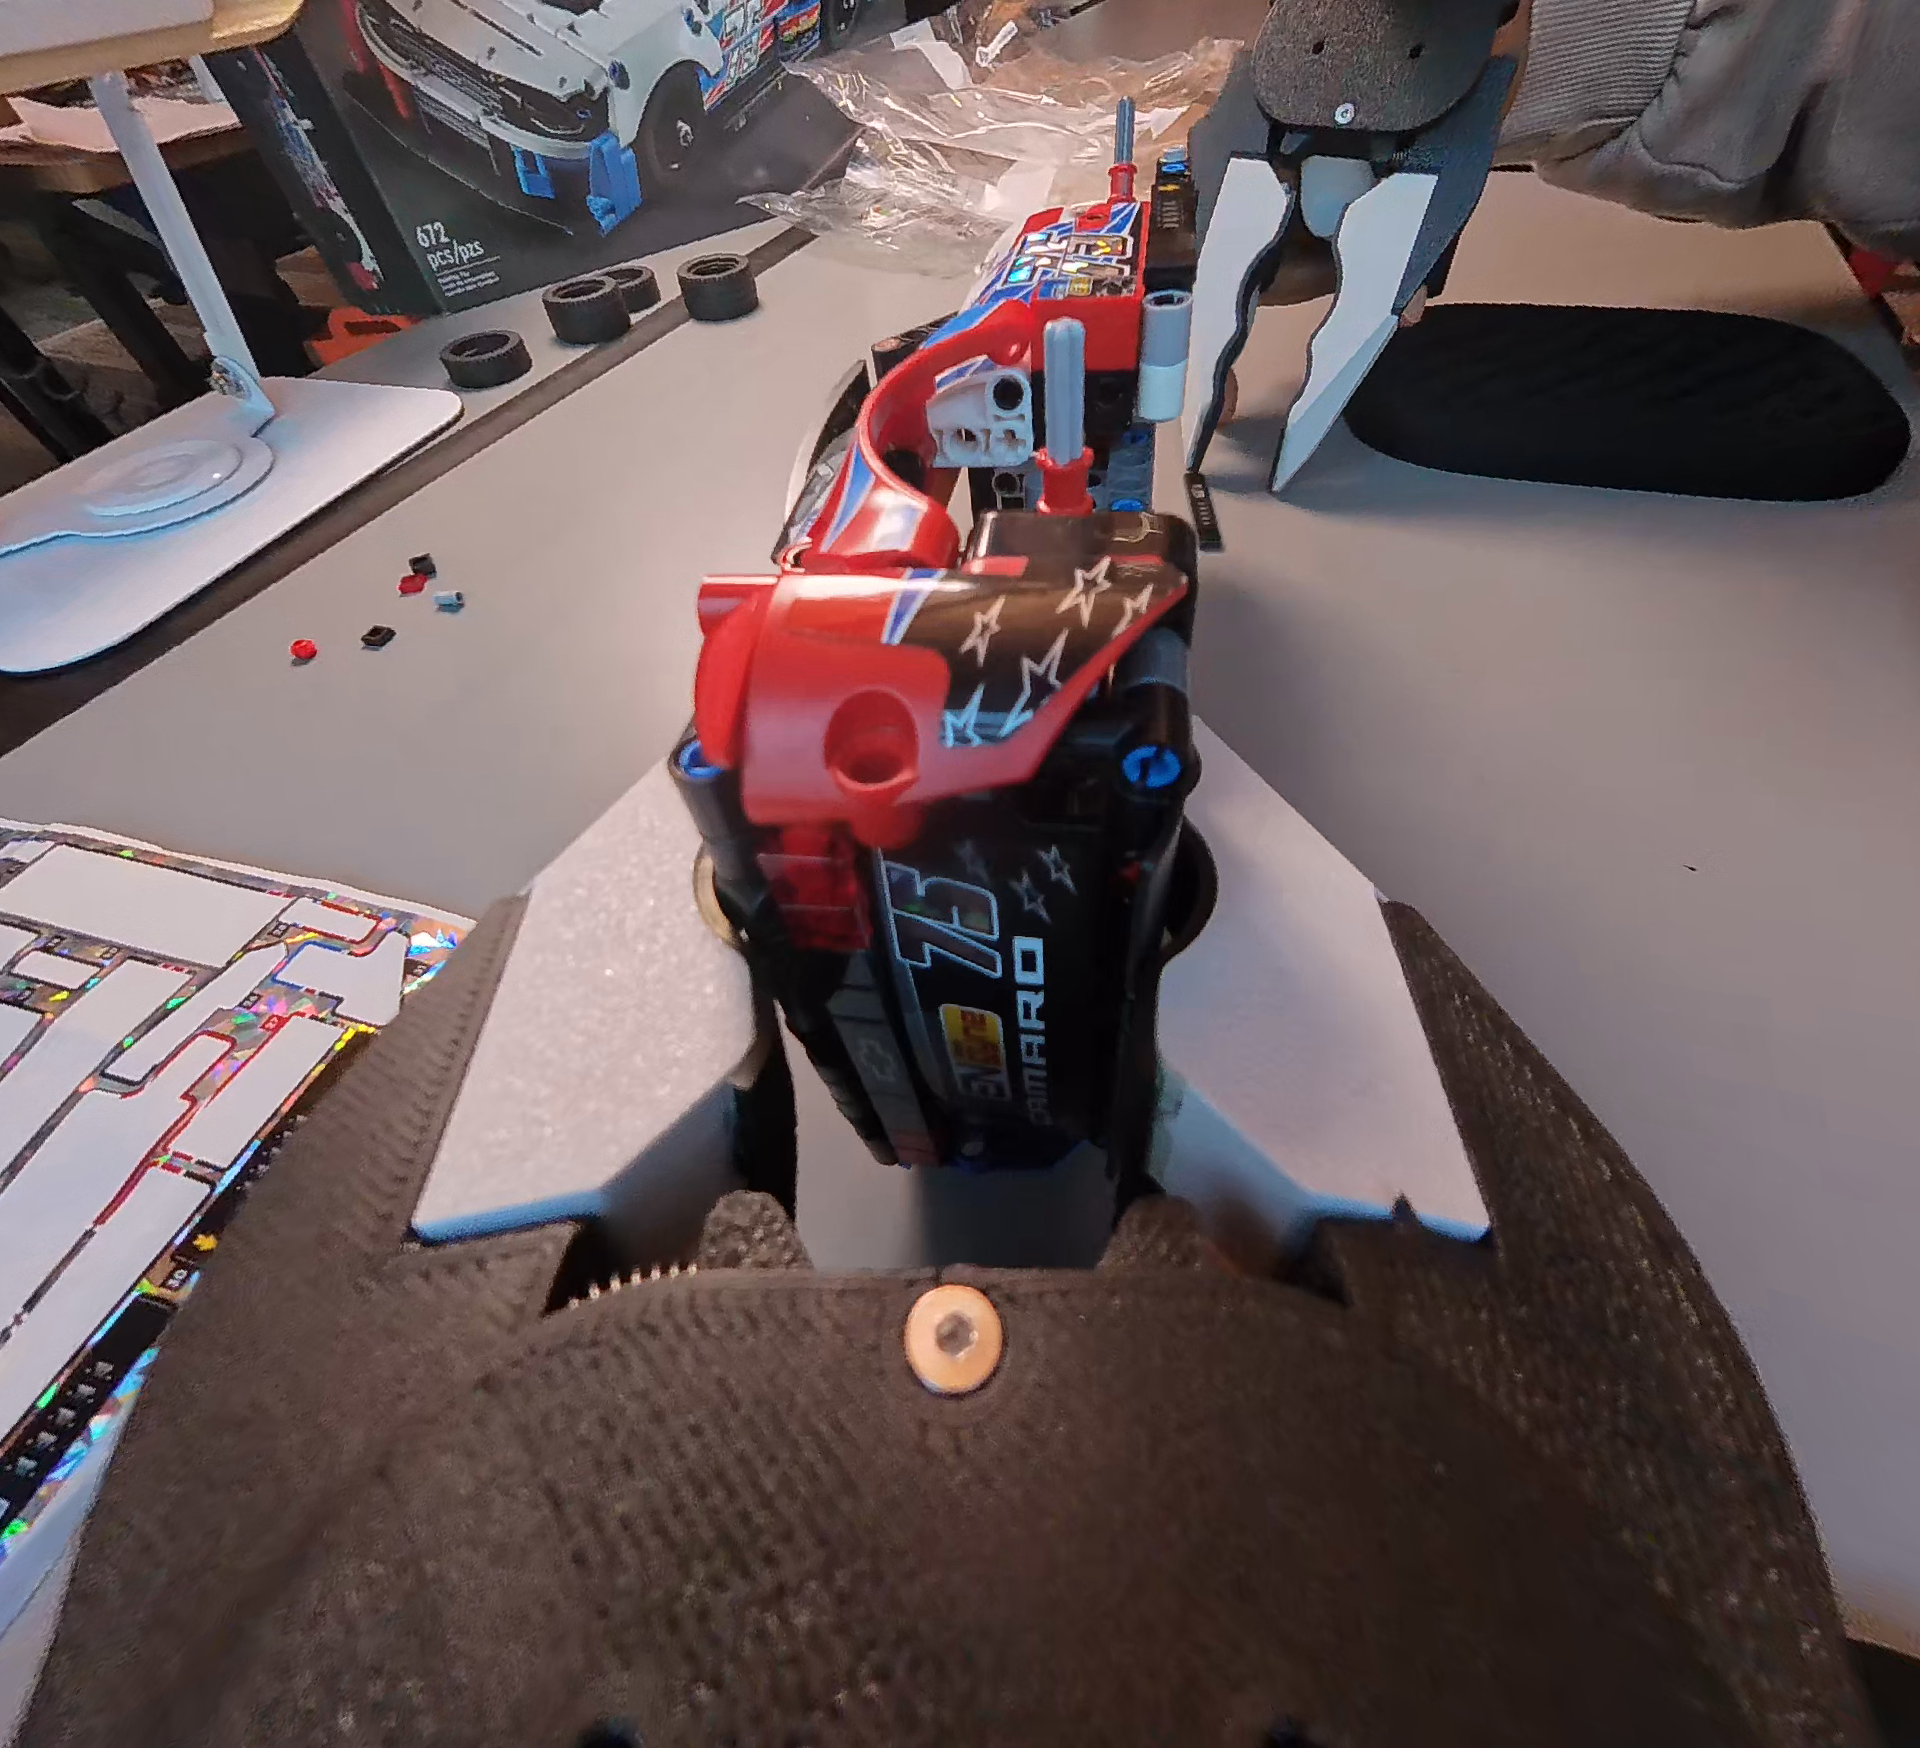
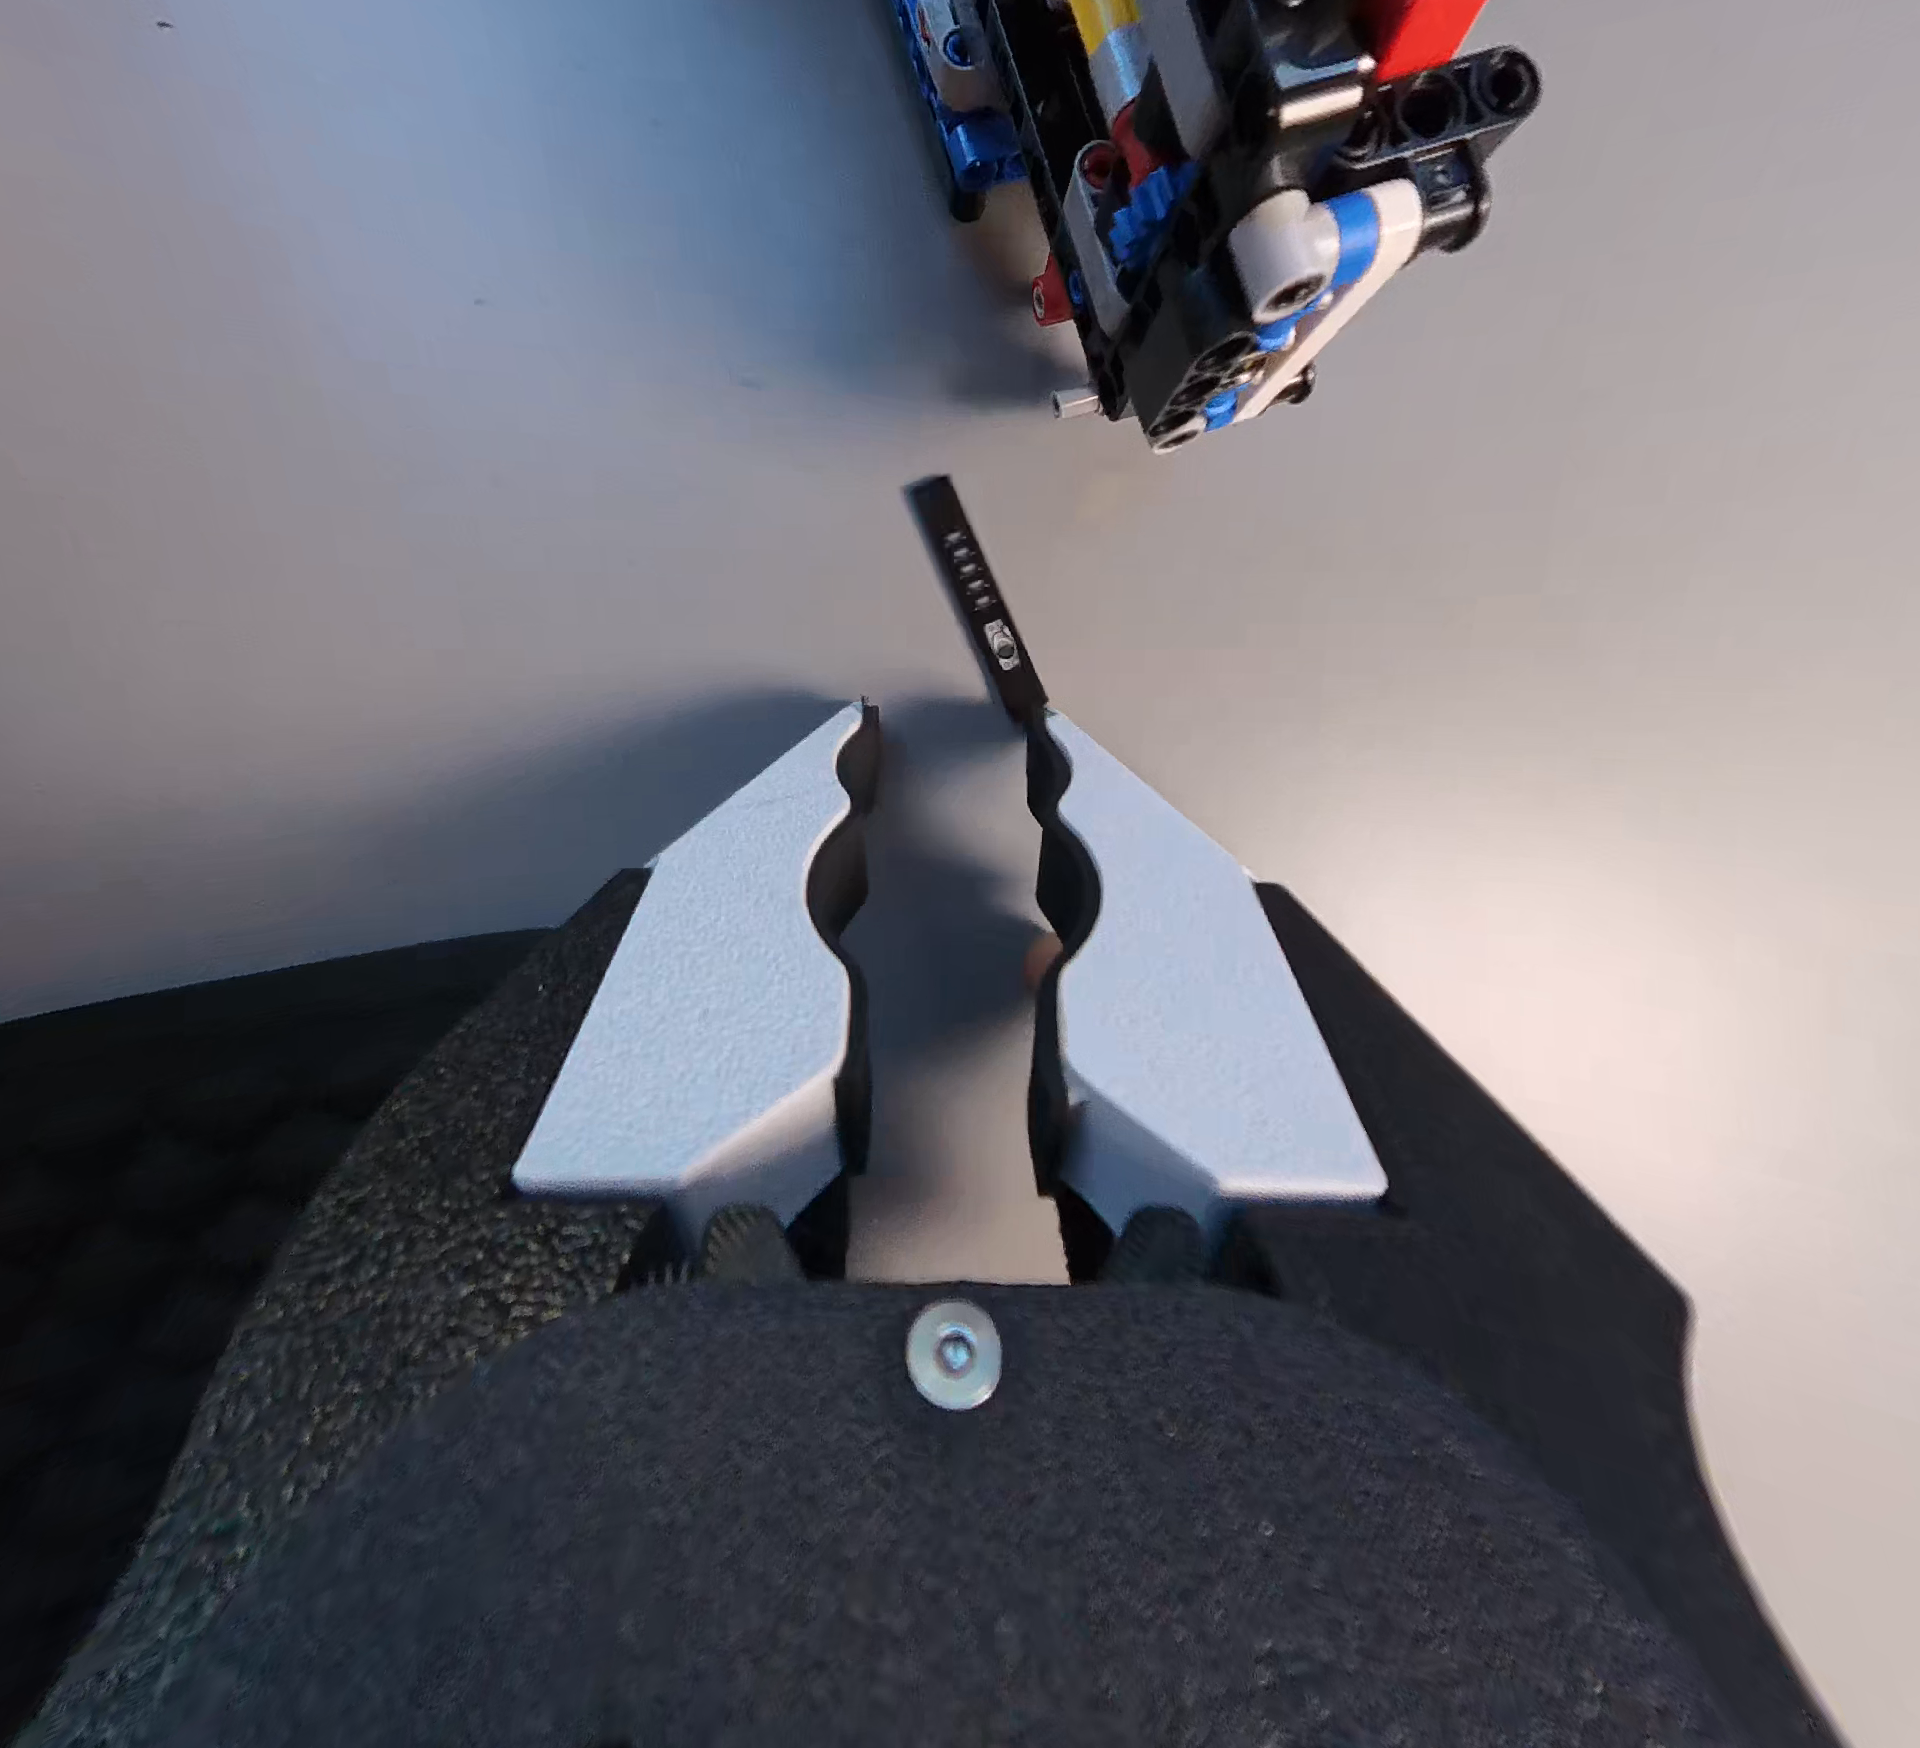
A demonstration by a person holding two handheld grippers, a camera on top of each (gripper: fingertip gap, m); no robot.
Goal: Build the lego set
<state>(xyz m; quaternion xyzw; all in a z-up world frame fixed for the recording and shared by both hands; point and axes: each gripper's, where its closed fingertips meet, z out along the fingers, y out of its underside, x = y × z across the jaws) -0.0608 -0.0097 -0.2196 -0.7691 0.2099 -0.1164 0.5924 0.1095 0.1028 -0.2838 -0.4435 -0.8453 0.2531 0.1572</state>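
Note:
The partly built Lego car (image 1: 966, 763), red and black with star stickers, is turned on its side on the grey table (image 1: 1558, 867). My left gripper (image 1: 935, 784) is shut on its near end, one finger on each side. My right gripper (image 1: 1242, 462) is open and points down at the table beside the car's far end. In the right wrist view the right gripper (image 2: 956, 732) is open and empty. A thin black strip piece (image 2: 977, 597) lies flat on the table, its near end at the right-hand fingertip (image 2: 1049, 732). The car's underside (image 2: 1195, 119) is just beyond. The strip also shows in the left wrist view (image 1: 1205, 519).
The set's box (image 1: 582, 67) stands at the back left, with several black tyres (image 1: 592, 306) in front of it. Small loose pieces (image 1: 416, 597) lie left of the car. A sticker sheet (image 1: 187, 1054), a white stand base (image 1: 187, 472), plastic bags (image 1: 997, 98) and a black mat (image 1: 1631, 399) surround the work area. Some 20 cm of space lies between my two pairs of fingers.

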